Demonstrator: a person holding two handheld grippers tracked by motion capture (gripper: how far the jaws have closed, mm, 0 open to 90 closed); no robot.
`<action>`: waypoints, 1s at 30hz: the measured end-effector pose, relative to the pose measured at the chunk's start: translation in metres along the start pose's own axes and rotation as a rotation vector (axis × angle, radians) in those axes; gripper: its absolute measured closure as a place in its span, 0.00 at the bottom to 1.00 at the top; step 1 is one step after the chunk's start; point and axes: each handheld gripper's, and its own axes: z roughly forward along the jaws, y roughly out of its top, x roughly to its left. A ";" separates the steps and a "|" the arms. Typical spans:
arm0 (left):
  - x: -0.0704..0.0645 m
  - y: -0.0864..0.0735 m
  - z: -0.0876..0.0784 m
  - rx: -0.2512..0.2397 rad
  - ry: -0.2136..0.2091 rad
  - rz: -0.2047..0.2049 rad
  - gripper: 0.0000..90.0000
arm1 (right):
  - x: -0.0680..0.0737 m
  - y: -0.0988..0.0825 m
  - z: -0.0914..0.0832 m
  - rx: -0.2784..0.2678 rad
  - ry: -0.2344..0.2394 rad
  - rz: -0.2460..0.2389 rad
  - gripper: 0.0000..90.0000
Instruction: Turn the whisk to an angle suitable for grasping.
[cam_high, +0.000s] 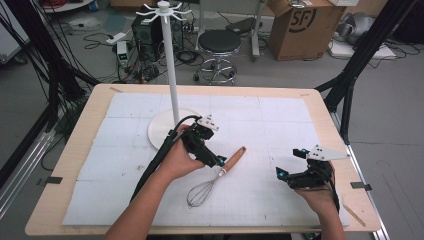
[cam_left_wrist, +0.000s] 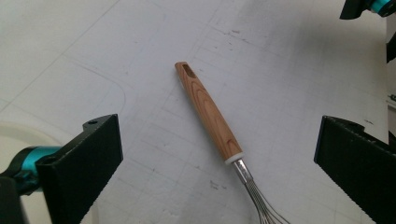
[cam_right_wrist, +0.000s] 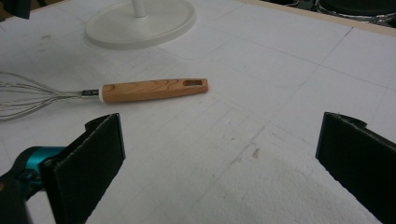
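Note:
A whisk (cam_high: 220, 172) with a wooden handle (cam_left_wrist: 208, 114) and wire head lies on the white mat, handle pointing to the far right. My left gripper (cam_high: 216, 159) hovers just above the handle's lower end. In the left gripper view it (cam_left_wrist: 218, 140) stands open, with the handle lying between and below the jaws, untouched. My right gripper (cam_high: 289, 162) is open over the mat to the right, apart from the whisk. In the right gripper view it (cam_right_wrist: 219, 140) holds nothing, and the whisk (cam_right_wrist: 149, 90) lies ahead of it.
A white hook stand (cam_high: 172, 75) rises from a round base (cam_high: 159, 131) just behind my left hand. A thin wooden stick (cam_high: 352, 212) lies near the table's right front corner. Beyond the table's far edge are a stool (cam_high: 219, 45) and a cardboard box (cam_high: 305, 25).

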 end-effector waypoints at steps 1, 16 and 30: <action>0.000 0.000 0.000 0.000 0.000 0.000 0.02 | 0.000 0.000 0.000 0.000 -0.003 0.002 0.00; 0.004 0.011 0.033 0.074 -0.015 -0.023 0.02 | -0.001 -0.001 0.000 0.002 -0.004 0.006 0.00; 0.000 0.010 0.065 0.209 -0.008 -0.018 0.03 | -0.002 -0.002 0.001 0.009 -0.008 0.001 0.00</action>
